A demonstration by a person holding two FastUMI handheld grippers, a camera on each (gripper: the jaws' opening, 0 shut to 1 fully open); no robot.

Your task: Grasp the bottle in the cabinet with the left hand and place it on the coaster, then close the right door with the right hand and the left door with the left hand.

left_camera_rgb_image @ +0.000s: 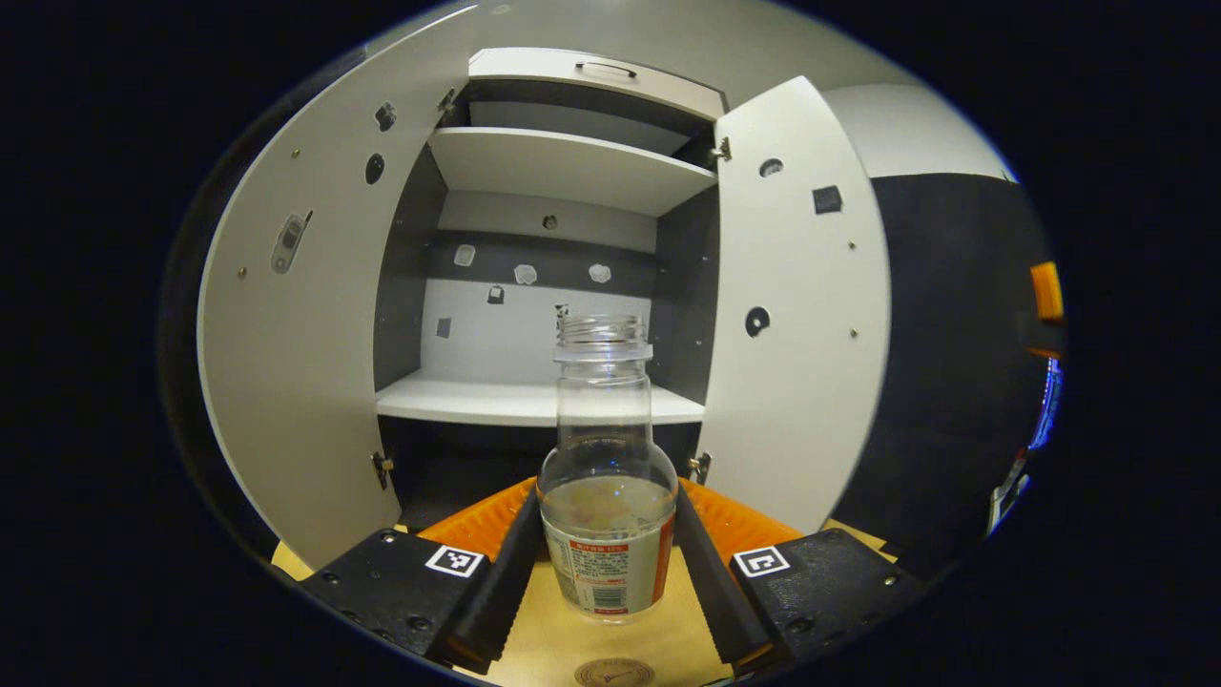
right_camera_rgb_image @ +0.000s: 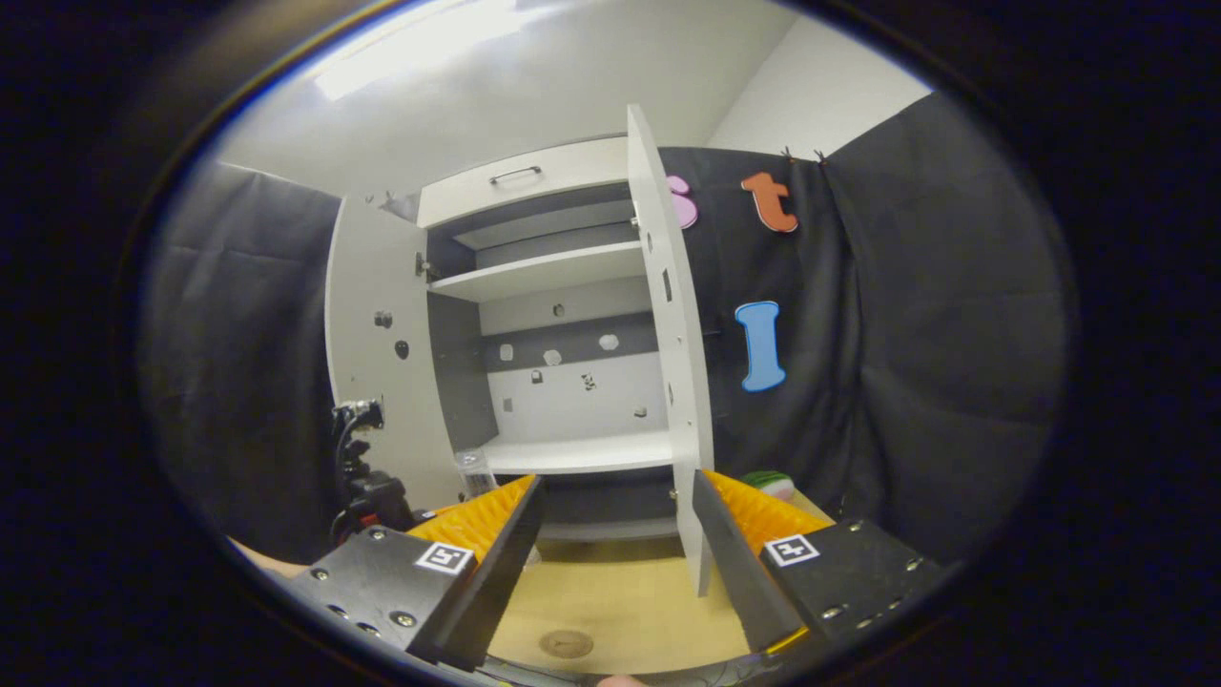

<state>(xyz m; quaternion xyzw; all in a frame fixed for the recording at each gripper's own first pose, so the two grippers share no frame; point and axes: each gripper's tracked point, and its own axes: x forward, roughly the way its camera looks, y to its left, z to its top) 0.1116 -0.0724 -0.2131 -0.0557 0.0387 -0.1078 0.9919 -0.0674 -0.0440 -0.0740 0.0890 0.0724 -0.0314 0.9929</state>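
Left gripper view: the left gripper [left_camera_rgb_image: 610,563] has its two fingers [left_camera_rgb_image: 496,582] closed on the lower body of the bottle [left_camera_rgb_image: 607,477], one finger pressing on each side. The bottle is clear, has no cap, stands upright and carries a label on its lower part. It sits between the fingers, over the wooden surface [left_camera_rgb_image: 544,639]. Just below the bottle, nearer than the fingertips, a part of the round coaster [left_camera_rgb_image: 614,674] shows at the bottom edge; I cannot tell whether the bottle touches the surface. Beyond the fingers stands the cabinet [left_camera_rgb_image: 534,401], with the left door [left_camera_rgb_image: 296,363] and the right door [left_camera_rgb_image: 801,315] both open. The white shelf inside is behind the bottle.

Right gripper view: the right gripper [right_camera_rgb_image: 620,563] has its fingers [right_camera_rgb_image: 496,563] wide apart, with nothing between them. Between the fingers, on the wooden surface [right_camera_rgb_image: 620,592], the coaster [right_camera_rgb_image: 565,643] lies near the bottom. Beyond the fingertips is the cabinet [right_camera_rgb_image: 572,382]. The right door [right_camera_rgb_image: 668,363] is open and its lower edge comes down just inside the right finger. The left door [right_camera_rgb_image: 377,363] is open too, beyond the left finger. Above the left finger the other gripper [right_camera_rgb_image: 367,491] shows farther off, and beside it the neck of the bottle [right_camera_rgb_image: 472,466] is small and hard to see.
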